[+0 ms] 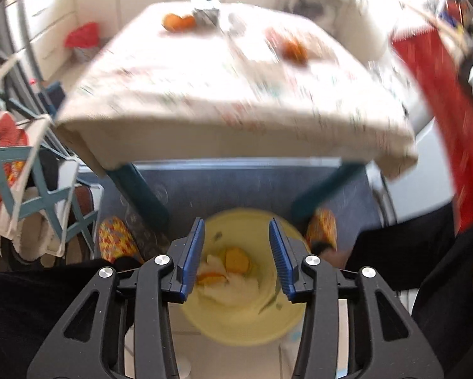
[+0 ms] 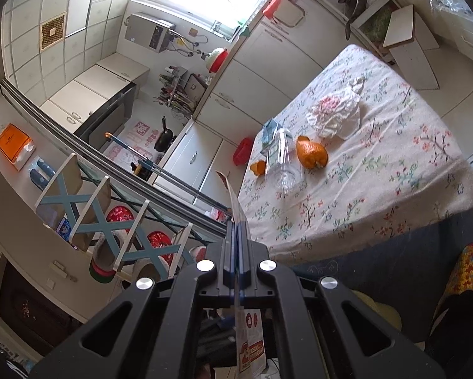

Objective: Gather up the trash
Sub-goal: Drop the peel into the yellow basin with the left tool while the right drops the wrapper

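My left gripper [image 1: 236, 222] hangs open above a yellow bin [image 1: 242, 322] on the floor, with nothing between its blue pads. Orange peel [image 1: 236, 259] and white tissue [image 1: 233, 287] lie inside the bin. My right gripper [image 2: 238, 221] is shut on a thin flat wrapper [image 2: 231, 189] with red print, seen edge-on. On the floral tablecloth [image 2: 394, 189] lie a large orange peel [image 2: 310, 154], a small peel [image 2: 258, 167], a clear plastic cup [image 2: 284, 164] on its side, a blue-white carton [image 2: 269, 135] and a crumpled white wrapper [image 2: 337, 115].
The bin sits just in front of the table's blue legs [image 1: 141, 195]. A person's patterned slippers [image 1: 115, 240] and dark trousers flank it. A blue-and-white folding rack [image 2: 104, 221] stands to the left, white cabinets [image 2: 261, 72] behind the table.
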`<state>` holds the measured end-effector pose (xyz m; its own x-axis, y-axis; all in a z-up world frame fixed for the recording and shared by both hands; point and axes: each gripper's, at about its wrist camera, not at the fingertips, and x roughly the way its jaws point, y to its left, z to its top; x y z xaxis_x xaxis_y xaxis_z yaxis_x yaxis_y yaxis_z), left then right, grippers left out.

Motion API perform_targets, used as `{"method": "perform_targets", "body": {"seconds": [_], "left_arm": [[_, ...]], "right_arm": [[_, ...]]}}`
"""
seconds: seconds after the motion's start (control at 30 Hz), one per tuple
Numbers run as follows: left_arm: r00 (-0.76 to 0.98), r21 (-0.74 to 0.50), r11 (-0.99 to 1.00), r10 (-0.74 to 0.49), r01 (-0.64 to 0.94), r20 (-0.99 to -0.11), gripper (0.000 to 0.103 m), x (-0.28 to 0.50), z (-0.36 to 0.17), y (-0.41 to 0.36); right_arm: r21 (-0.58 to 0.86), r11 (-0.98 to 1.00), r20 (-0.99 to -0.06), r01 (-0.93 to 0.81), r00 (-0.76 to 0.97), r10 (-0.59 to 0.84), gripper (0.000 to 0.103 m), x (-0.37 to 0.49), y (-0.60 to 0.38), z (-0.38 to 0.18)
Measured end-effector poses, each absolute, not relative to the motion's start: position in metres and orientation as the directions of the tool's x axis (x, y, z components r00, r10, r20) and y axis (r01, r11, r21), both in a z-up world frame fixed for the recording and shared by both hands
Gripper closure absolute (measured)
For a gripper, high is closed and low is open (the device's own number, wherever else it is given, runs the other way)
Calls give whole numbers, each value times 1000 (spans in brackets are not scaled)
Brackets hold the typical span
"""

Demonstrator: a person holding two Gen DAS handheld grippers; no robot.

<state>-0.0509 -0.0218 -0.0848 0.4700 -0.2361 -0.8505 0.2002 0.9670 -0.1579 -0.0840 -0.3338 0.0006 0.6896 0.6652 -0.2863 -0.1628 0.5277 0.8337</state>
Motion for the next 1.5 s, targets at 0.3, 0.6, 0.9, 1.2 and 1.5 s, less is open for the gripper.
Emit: {"method": "perform_targets", "body": {"seconds": [0.3,0.6,0.9,1.2,1.5], "left_arm": [[595,-203,974,-225,104,-771,60,-50,-58,5],[665,-199,977,-198,75,-720,55,-55,-43,14],[706,-193,978,-192,80,-681,49,-56,-32,16],[714,-190,978,-193,86,-673,47,-51,-29,15],[707,-199,977,-192,73,-681,46,-42,-32,17]], "right_arm": [[824,544,-349,-158,615,707,101,-88,-299,-15],[793,593,-462,-137,499,733,101,-87,-255,-43],[728,684,-635,-38,336,695,101,-76,-221,-92],[702,712,-680,-18,281,678,66,-72,-210,-105],[674,737,-700,-50,278,658,66,-67,-201,-103]]}}
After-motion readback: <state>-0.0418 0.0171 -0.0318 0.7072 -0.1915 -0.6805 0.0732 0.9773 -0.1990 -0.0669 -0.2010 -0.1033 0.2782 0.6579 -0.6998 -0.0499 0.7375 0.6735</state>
